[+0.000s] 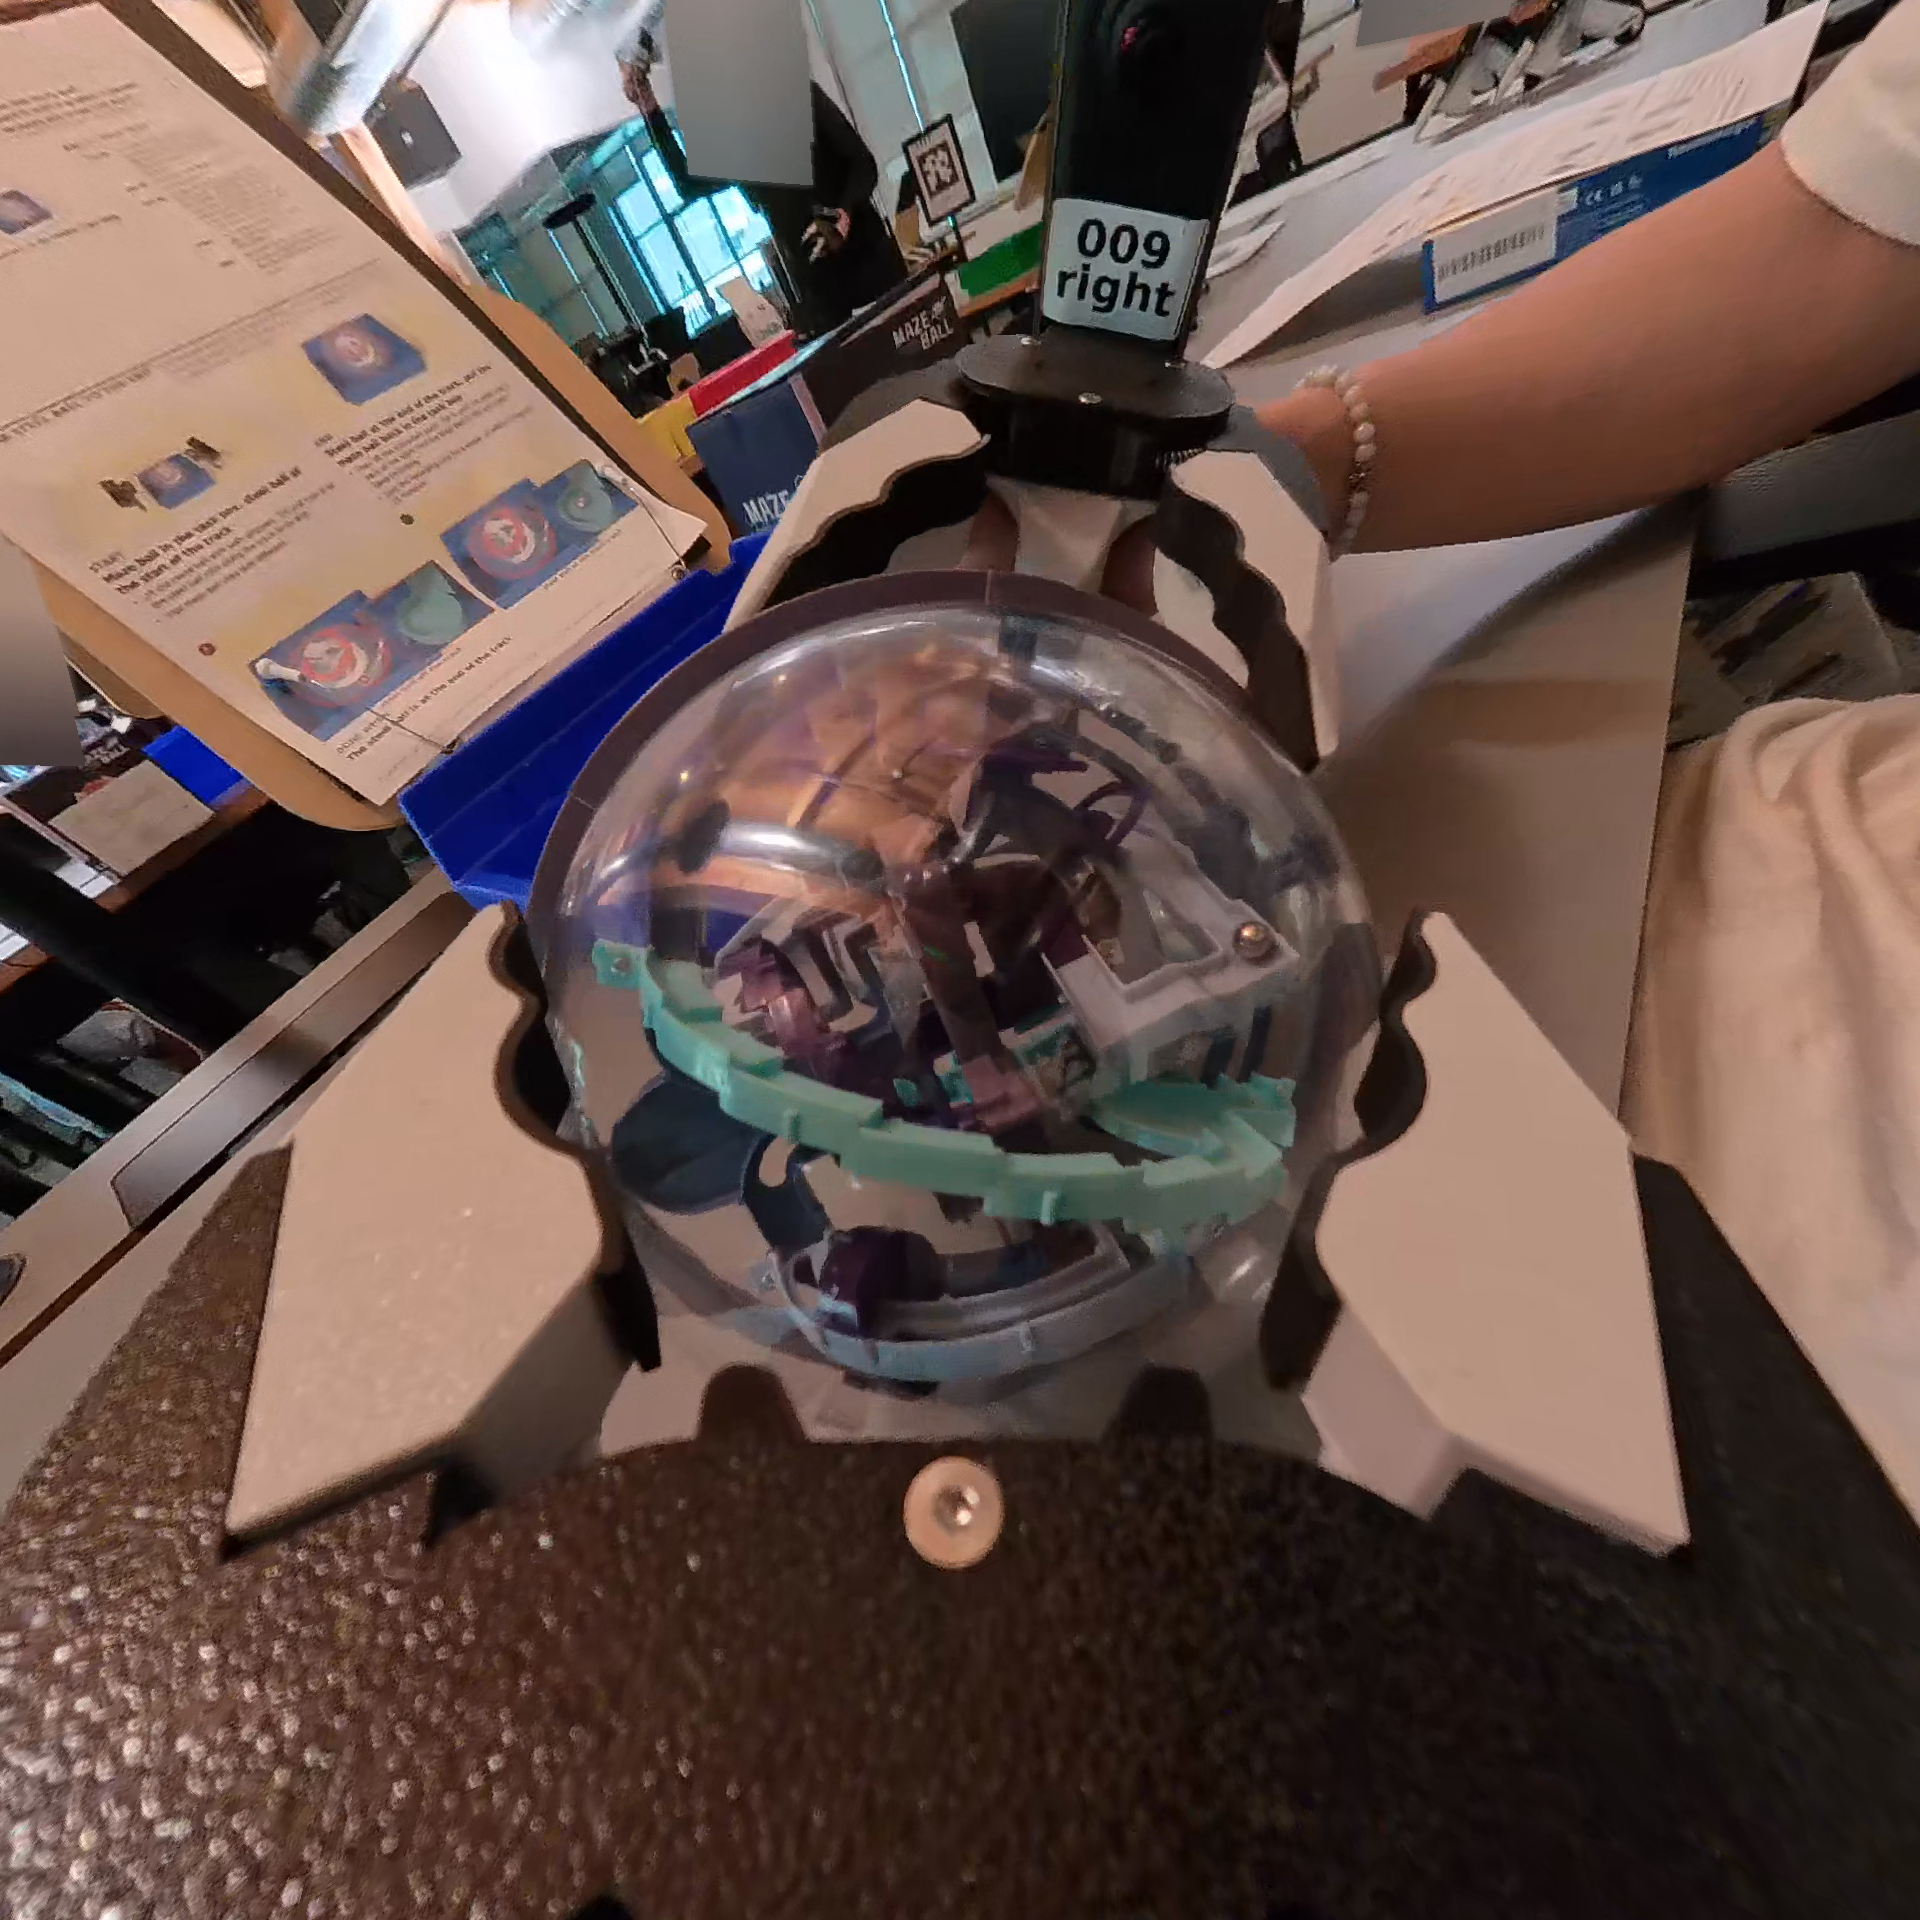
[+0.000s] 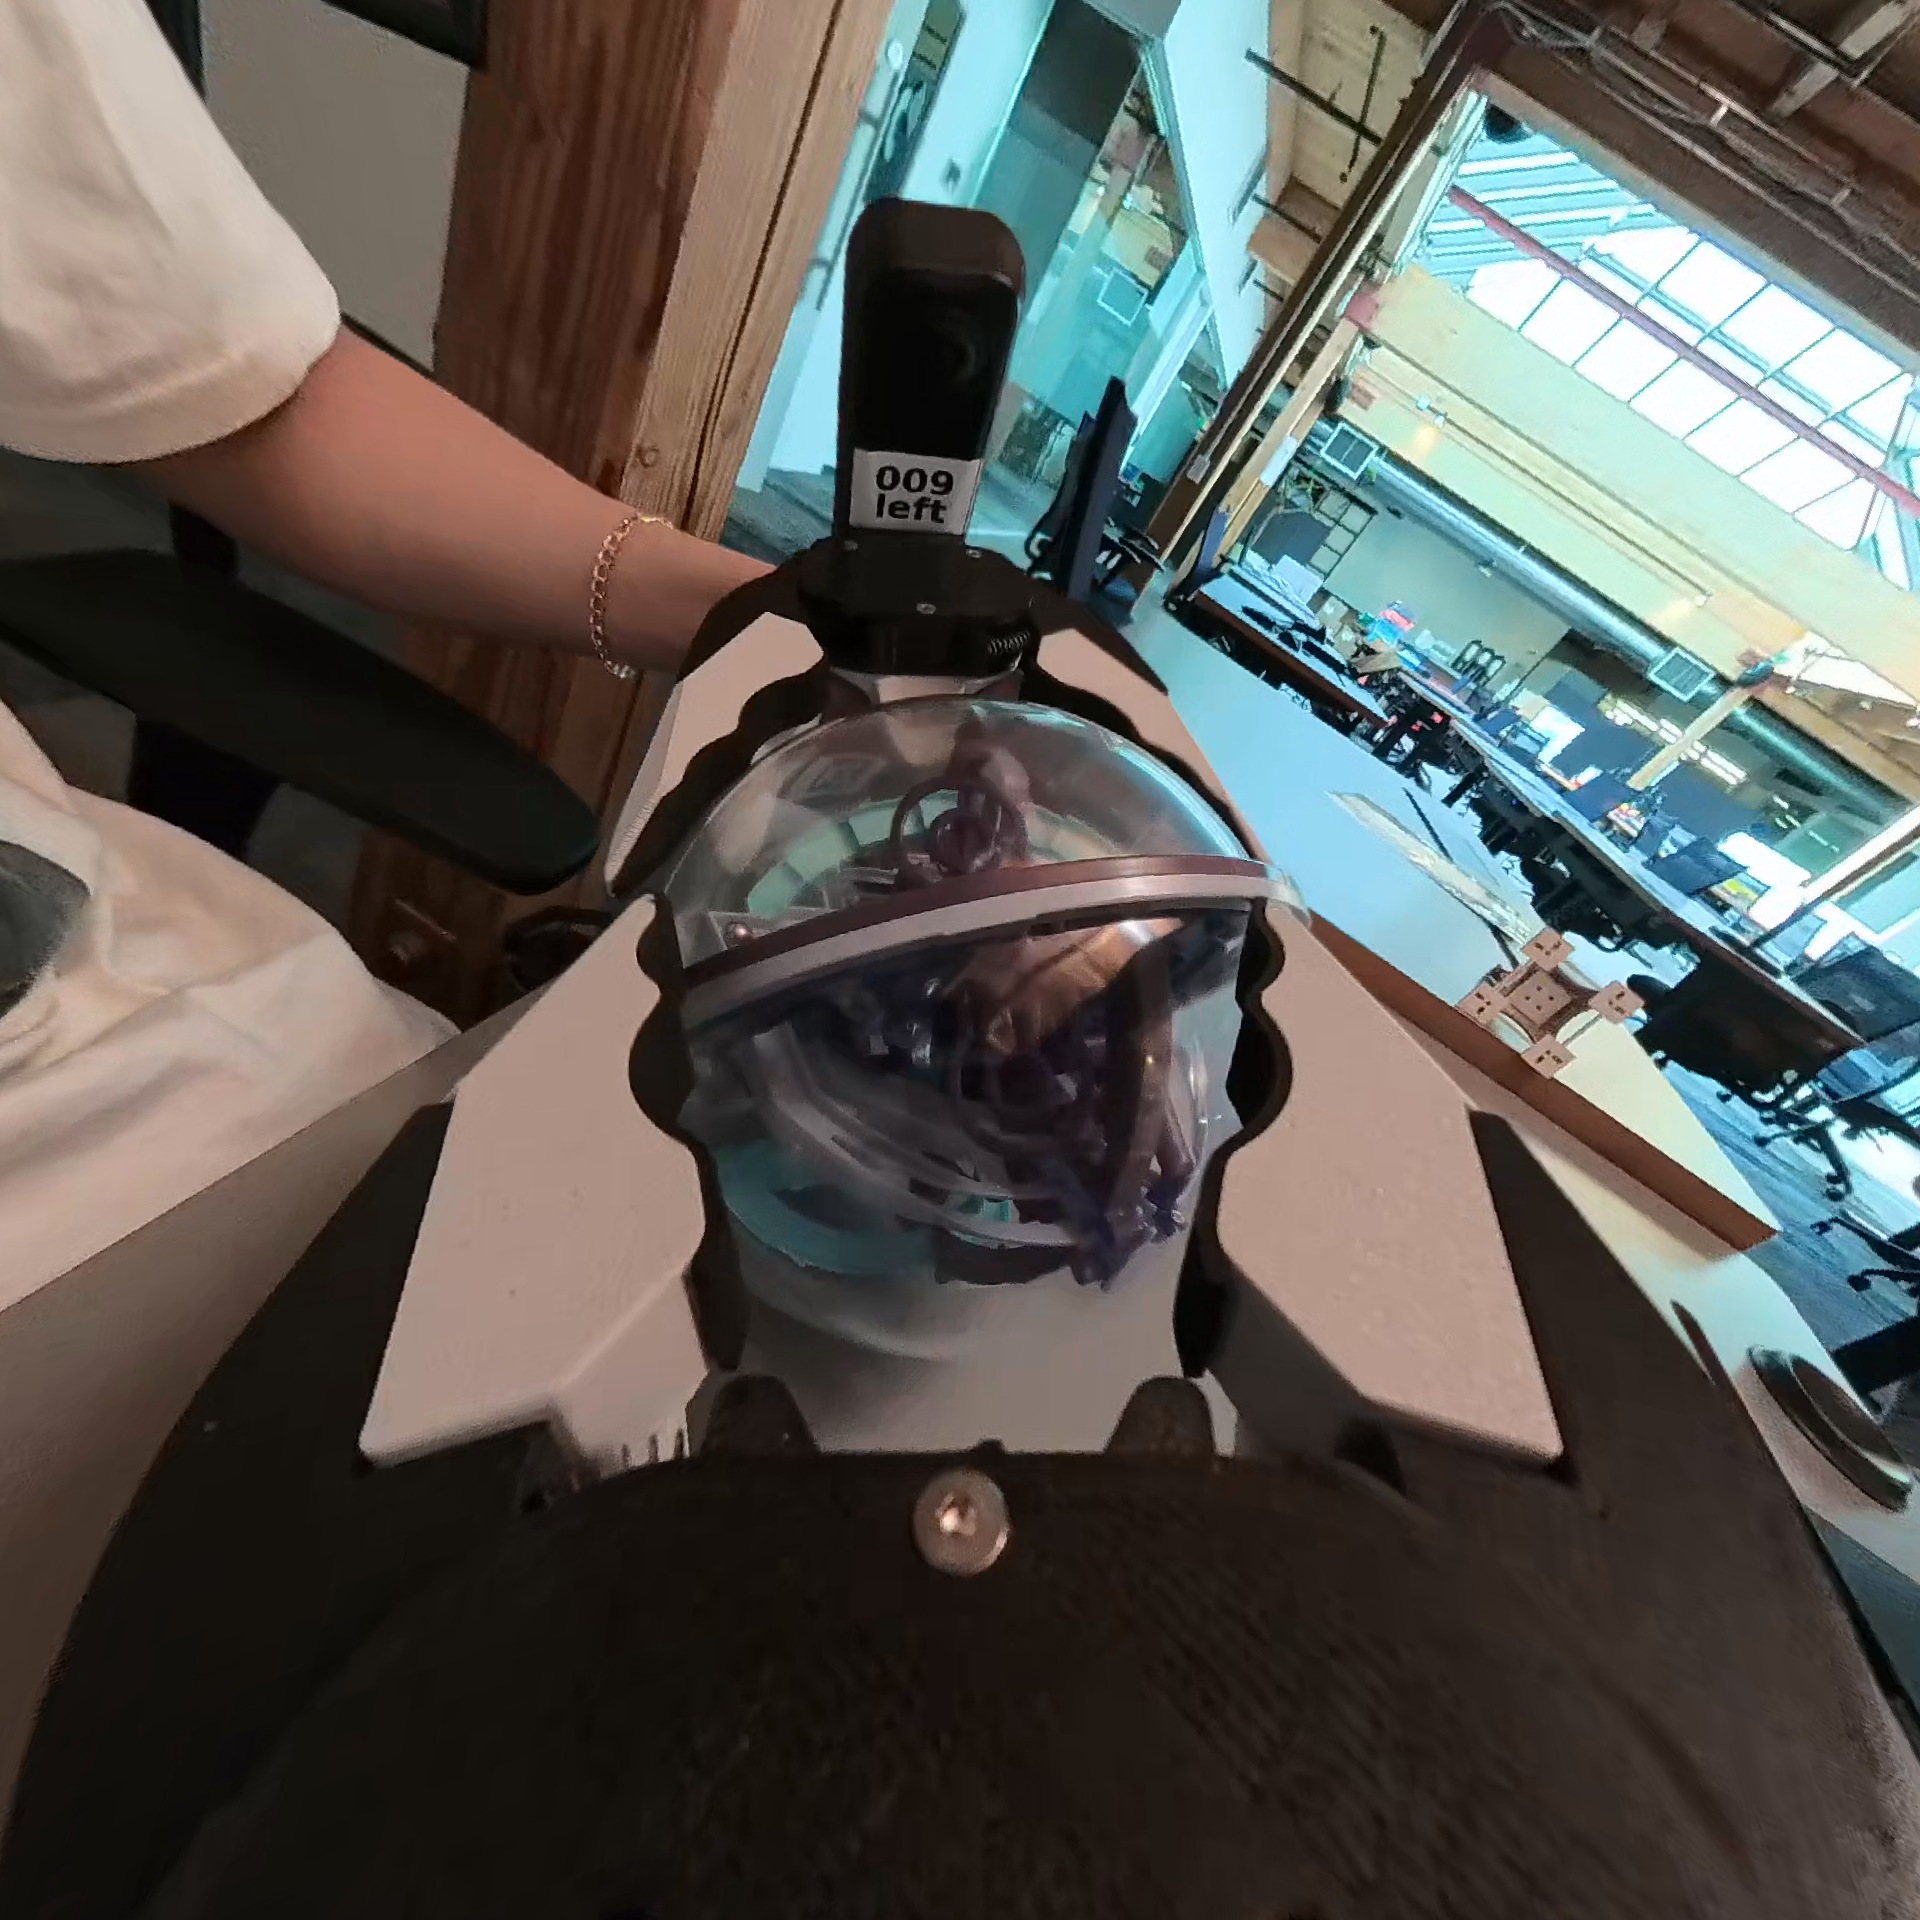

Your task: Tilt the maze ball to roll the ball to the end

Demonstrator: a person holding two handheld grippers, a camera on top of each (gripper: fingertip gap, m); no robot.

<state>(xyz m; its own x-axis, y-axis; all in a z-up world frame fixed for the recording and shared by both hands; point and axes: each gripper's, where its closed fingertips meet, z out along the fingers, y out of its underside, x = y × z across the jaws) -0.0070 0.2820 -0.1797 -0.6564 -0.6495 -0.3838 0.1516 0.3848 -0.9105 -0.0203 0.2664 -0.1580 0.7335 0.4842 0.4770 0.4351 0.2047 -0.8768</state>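
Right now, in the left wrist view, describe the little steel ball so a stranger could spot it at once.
Start at the clear plastic maze sphere clamped between the left tongs and the right tongs opposite. Inside, follow the mint-green ribbed track up toward the sphere's right side, to a pale grey angular ledge. The small shiny metal ball sits at its corner, the only round, reflective piece among flat plastic tracks.

The clear round plastic maze ball (image 2: 956, 997) hides its own little ball behind blurry purple tracks in the right wrist view, and the far black-and-white gripper (image 2: 920, 665) is mostly hidden behind it.
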